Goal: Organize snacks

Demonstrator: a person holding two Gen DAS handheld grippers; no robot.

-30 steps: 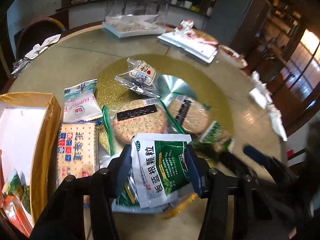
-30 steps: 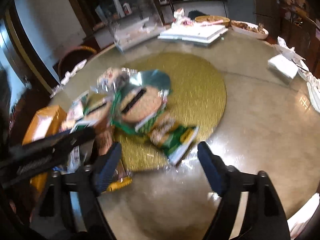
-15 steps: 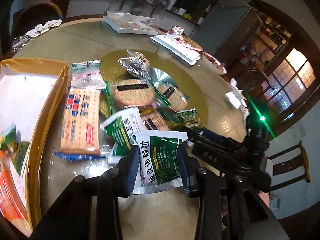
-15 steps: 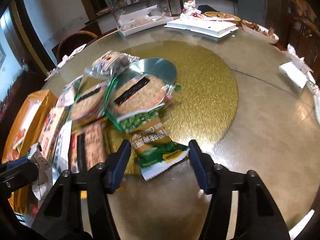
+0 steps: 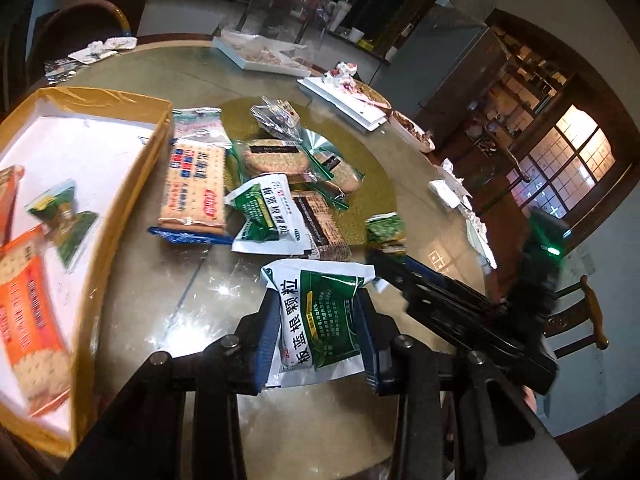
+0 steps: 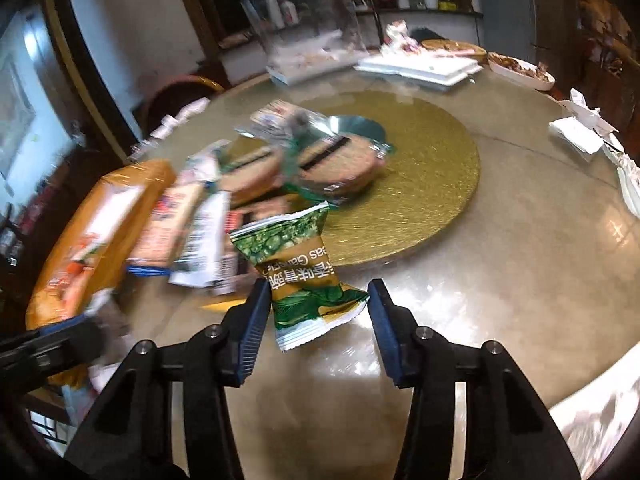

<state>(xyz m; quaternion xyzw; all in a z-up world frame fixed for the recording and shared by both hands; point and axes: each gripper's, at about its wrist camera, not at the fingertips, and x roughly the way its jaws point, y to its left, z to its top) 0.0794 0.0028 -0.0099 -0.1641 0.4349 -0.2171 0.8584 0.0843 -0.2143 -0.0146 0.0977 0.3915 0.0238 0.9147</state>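
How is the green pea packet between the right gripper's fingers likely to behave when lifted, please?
The pea packet is a glossy foil pouch, so probably slippery. It looks puffy and crinkled, so likely light and floppy. The right gripper is closing, one pad still clear, so the packet may skew.

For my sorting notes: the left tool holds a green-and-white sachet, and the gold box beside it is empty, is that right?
Not quite. The left tool does hold the green-and-white sachet, but the gold box is not empty: the left wrist view shows orange cracker packs and a small green packet inside.

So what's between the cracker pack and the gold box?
Nothing. In the left wrist view, the cracker pack lies right beside the gold box, no snack between.
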